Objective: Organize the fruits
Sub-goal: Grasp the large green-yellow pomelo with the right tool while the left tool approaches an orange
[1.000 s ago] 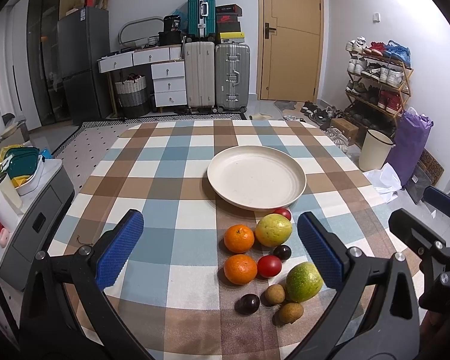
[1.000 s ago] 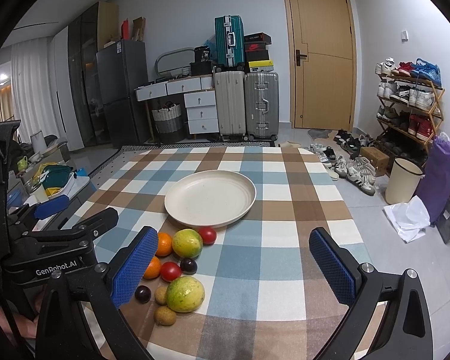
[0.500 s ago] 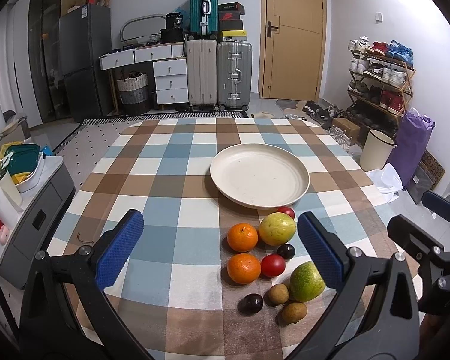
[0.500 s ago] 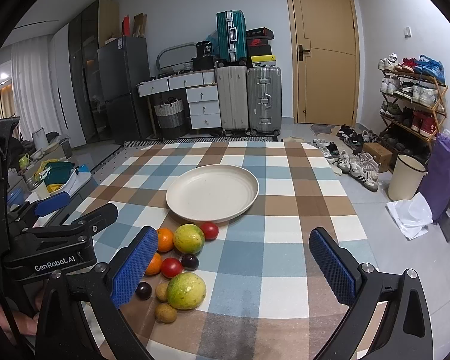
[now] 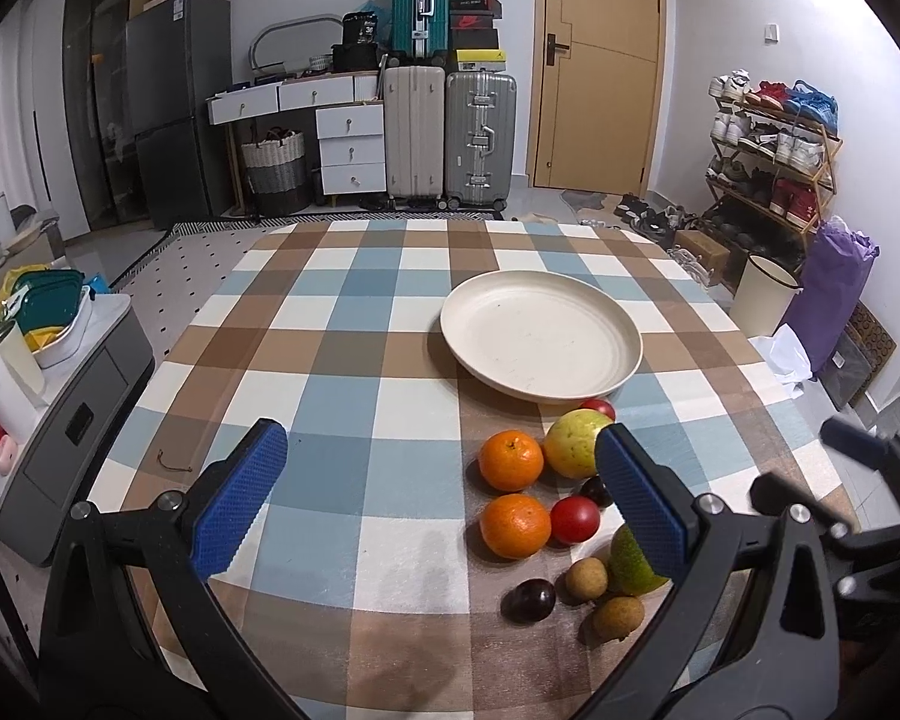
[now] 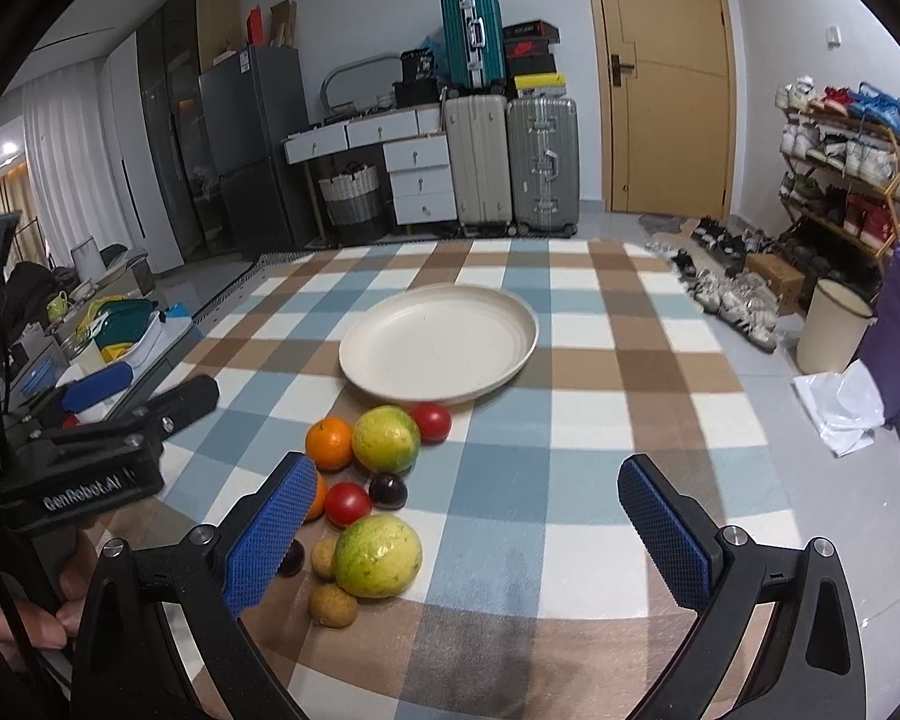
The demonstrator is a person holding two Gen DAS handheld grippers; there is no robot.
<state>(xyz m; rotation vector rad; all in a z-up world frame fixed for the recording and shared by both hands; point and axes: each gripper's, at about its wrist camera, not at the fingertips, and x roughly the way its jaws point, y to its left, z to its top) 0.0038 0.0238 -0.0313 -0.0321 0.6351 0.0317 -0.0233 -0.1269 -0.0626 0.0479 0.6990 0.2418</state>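
Above the checked tablecloth (image 5: pixel 354 360) we hold both claws released — left gripper (image 5: pixel 444 498), right gripper (image 6: pixel 486 534) — fruits (image 6: pixel 384 438) clustered just before the cream plate (image 6: pixel 384 372), untouched

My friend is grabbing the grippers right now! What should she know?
Left gripper: open, holding nothing, above the tablecloth beside the fruit.
Right gripper: open, holding nothing, just right of the pile.
The cream plate has no fruit on it.
All fruit sits on the checked tablecloth in front of the plate: two oranges, two big yellow-green fruits, two red tomato-like fruits, two dark plums and two small brown fruits.
Done: nothing moved yet. Left: every fruit, probably onto the plate.
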